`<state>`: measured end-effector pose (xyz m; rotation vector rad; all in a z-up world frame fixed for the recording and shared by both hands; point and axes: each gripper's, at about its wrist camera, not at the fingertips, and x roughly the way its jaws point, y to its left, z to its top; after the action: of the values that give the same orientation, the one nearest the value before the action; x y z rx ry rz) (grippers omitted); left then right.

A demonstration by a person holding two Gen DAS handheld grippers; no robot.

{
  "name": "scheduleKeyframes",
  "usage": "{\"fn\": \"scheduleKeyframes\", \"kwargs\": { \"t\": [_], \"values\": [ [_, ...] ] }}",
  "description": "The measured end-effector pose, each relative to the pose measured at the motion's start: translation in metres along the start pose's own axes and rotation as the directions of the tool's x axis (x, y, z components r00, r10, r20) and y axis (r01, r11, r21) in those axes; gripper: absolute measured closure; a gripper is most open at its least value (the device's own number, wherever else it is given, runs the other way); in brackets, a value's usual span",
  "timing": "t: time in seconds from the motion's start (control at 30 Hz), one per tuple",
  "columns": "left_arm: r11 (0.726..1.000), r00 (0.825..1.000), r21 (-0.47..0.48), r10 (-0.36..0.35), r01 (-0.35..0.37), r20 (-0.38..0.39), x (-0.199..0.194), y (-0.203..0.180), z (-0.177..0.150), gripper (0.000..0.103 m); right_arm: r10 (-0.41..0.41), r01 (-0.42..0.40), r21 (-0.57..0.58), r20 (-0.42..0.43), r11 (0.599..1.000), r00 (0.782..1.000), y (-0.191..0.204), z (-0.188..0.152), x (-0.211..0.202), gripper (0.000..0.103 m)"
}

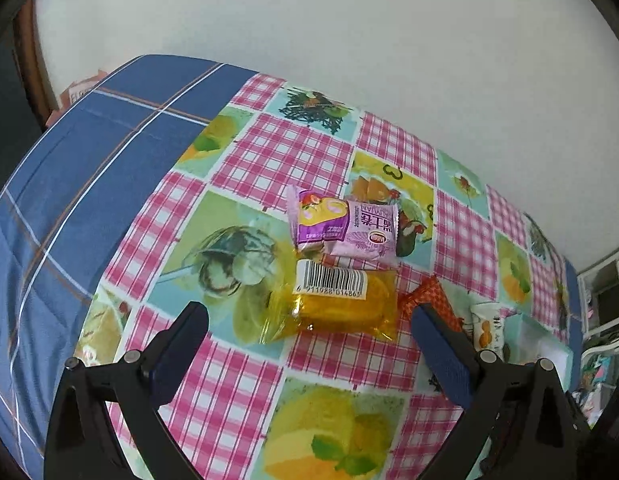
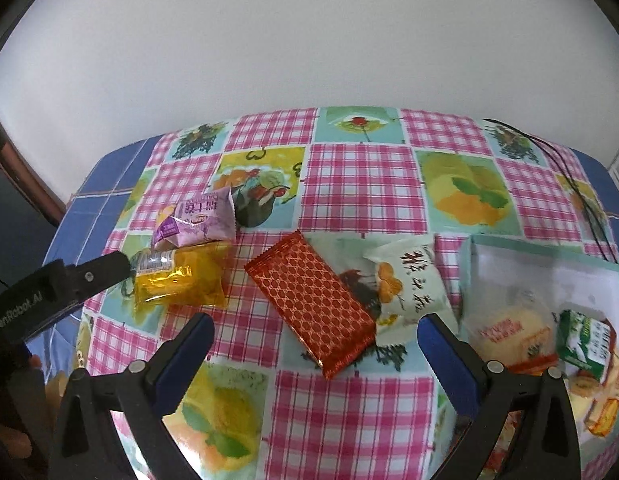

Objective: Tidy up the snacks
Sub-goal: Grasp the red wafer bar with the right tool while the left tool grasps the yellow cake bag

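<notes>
The loose snacks lie in the middle of the table: a clear yellow plastic packet with a white barcode label (image 1: 337, 304), a crinkled purple foil wrapper (image 1: 345, 228) touching its far edge, a flat red bar in honeycomb-patterned foil (image 2: 313, 304), and a pale green pouch printed with an orange fruit (image 2: 405, 292) whose lower edge overlaps the red bar. To the right sits a shallow pale-teal cardboard box (image 2: 545, 256), already holding a round yellowish wrapped cake (image 2: 509, 328) and a small green carton (image 2: 589, 340), so it looks like the collecting place.

The left gripper (image 1: 309, 320) hangs just short of the yellow packet with its jaws spread wide and nothing between them, probably lined up to take that packet next. The right gripper (image 2: 315, 336) hovers over the red bar and the green pouch, jaws likewise wide apart and empty, close to the box for a short carry. Everything rests on a pink-checked fruit-print tablecloth (image 2: 365, 176) over a blue plaid cover (image 1: 89, 148).
</notes>
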<state>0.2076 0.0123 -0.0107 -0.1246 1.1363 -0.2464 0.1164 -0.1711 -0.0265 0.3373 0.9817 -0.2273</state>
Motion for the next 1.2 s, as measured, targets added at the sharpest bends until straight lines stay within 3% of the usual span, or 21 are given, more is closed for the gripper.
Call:
{"fn": "scheduleKeyframes", "kwargs": {
  "t": [0.3,1.07,1.2],
  "values": [
    [1.0,0.999,0.029,0.007,-0.006,-0.033,0.026,-0.012,0.005,0.002,0.019,-0.019,-0.023,-0.032,1.0,0.999,0.001,0.005,0.037,0.013],
    [0.996,0.997,0.084,0.014,-0.008,-0.072,0.076,-0.021,0.009,0.002,0.023,-0.028,-0.064,-0.076,0.998,0.997,0.008,0.008,0.081,0.014],
    [0.995,0.997,0.098,0.013,-0.006,-0.072,0.075,-0.022,0.007,0.005,-0.016,0.007,-0.105,-0.08,0.994,0.997,0.016,0.006,0.081,0.027]
  ]
}}
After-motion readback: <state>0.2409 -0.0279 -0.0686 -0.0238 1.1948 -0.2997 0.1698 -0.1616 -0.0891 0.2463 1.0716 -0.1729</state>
